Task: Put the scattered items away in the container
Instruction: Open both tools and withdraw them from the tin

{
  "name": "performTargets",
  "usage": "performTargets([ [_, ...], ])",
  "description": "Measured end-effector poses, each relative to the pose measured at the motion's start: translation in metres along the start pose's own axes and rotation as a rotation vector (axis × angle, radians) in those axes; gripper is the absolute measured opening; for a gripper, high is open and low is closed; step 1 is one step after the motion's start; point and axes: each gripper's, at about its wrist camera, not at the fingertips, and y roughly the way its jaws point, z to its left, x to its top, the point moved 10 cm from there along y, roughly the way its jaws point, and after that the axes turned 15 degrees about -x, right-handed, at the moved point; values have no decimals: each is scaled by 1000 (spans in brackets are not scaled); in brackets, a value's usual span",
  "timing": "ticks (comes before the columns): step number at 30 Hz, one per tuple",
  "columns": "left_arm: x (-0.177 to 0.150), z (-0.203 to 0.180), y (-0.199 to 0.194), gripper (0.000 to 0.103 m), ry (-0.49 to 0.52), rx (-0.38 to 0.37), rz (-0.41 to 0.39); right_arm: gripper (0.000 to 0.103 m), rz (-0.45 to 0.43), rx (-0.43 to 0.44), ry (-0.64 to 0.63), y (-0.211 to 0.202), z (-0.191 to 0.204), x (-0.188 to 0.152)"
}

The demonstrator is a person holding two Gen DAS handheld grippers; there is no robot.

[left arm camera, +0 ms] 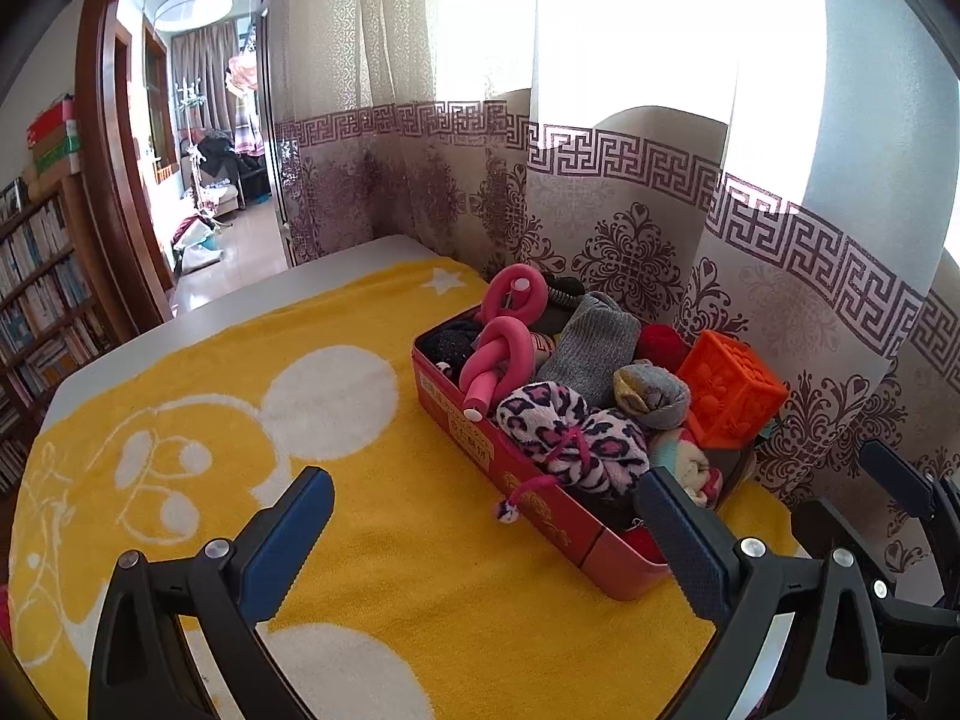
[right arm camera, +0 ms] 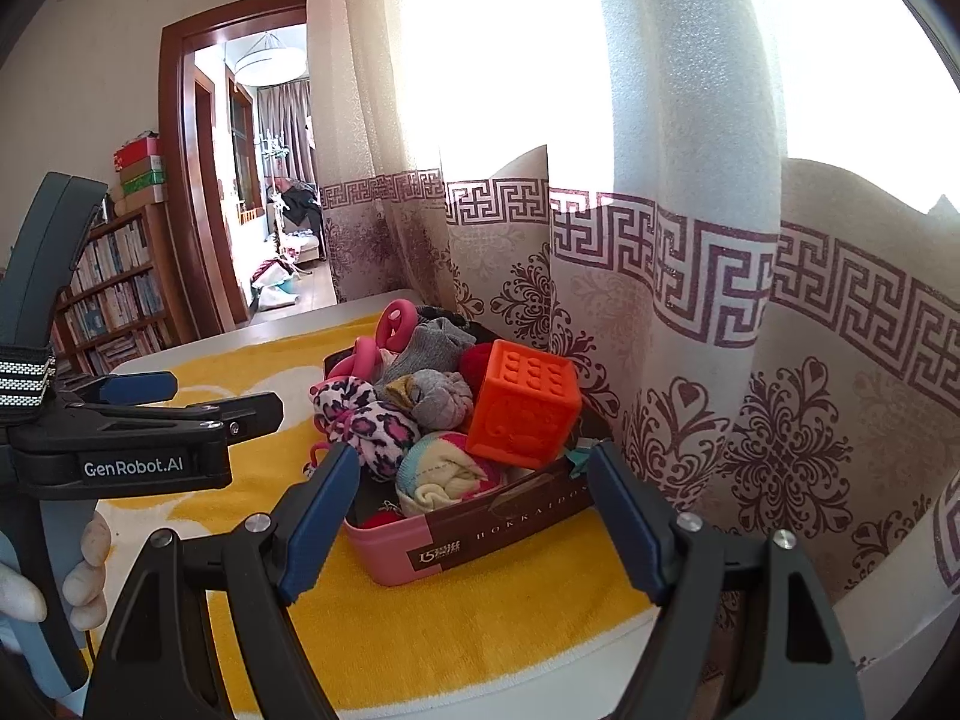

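Note:
A red and pink tin box (left arm camera: 576, 534) stands on the yellow towel next to the curtain, piled full. In it lie a knotted pink foam roller (left arm camera: 498, 354), a leopard-print plush piece (left arm camera: 564, 426), grey socks (left arm camera: 591, 342), a pastel sock ball (left arm camera: 684, 456) and an orange rubber cube (left arm camera: 732, 390). My left gripper (left arm camera: 480, 492) hangs open and empty before the box's long side. My right gripper (right arm camera: 471, 462) is open and empty in front of the short end of the box (right arm camera: 480, 540), with the cube (right arm camera: 522, 414) and the plush piece (right arm camera: 372, 420) beyond it.
The yellow towel (left arm camera: 360, 540) with white cartoon shapes covers a white table (left arm camera: 336, 264). A patterned curtain (left arm camera: 630, 228) hangs right behind the box. A doorway and a bookshelf (left arm camera: 36, 300) lie to the far left. A gloved hand (right arm camera: 84, 570) holds the left gripper (right arm camera: 228, 394).

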Motion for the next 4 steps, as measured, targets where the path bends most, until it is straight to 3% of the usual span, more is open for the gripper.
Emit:
performTargets([
  [4, -4, 4, 0, 103, 0, 8, 5, 82, 5, 2, 7, 1, 0, -1],
])
